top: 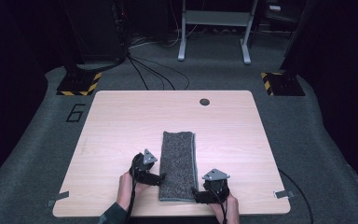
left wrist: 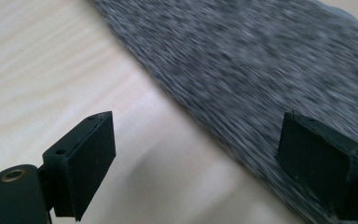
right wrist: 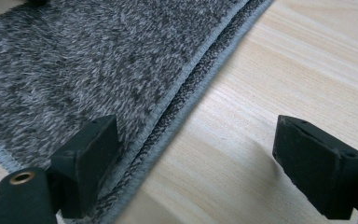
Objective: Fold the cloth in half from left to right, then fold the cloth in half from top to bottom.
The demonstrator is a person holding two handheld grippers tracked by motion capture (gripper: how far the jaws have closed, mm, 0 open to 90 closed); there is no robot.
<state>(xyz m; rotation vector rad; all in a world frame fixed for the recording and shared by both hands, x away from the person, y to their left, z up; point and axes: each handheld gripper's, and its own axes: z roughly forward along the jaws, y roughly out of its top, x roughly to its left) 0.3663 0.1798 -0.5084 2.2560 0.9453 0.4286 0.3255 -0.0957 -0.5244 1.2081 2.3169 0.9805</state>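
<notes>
Near edge of the worktop [top: 102, 140] first. Right hand-held gripper [top: 204, 195] sits at the near right corner of the folded grey towel [top: 178, 163], close to the worktop's near edge, jaws spread, nothing between them. In the right gripper view its left pad [right wrist: 91, 163] hangs over the towel's stitched hem, the right pad [right wrist: 319, 163] over bare wood; the doubled layers of the towel [right wrist: 98, 84] show along that hem, top layer set slightly in from the bottom one. No pinch that I can see, pads clear of the fabric.

Left hand-held gripper [top: 158, 177] is a bit farther in, at the towel's left long edge near its near end, jaws also spread and empty. In the left gripper view the towel [left wrist: 261, 70] edge runs diagonally between the pads: left pad [left wrist: 81, 163] over wood, right pad [left wrist: 326, 163] over the pile. Picture is blurred, so whether either pad touches the pile I cannot tell.

Key relation: the towel is a long strip, long axis running from the near edge toward the far edge, roughly centred, slightly right of the middle. It lies between the two grippers, to the right of the left one and to the left of the right one. Both sit at its near end, the right one tighter on a corner; the far end is out of easy reach for both.

Judgement: next fold likely goes along the long axis, near end carried to far end.

No containers on the worktop. Farther off, a dark round cable hole [top: 204, 101] near the far edge.
</notes>
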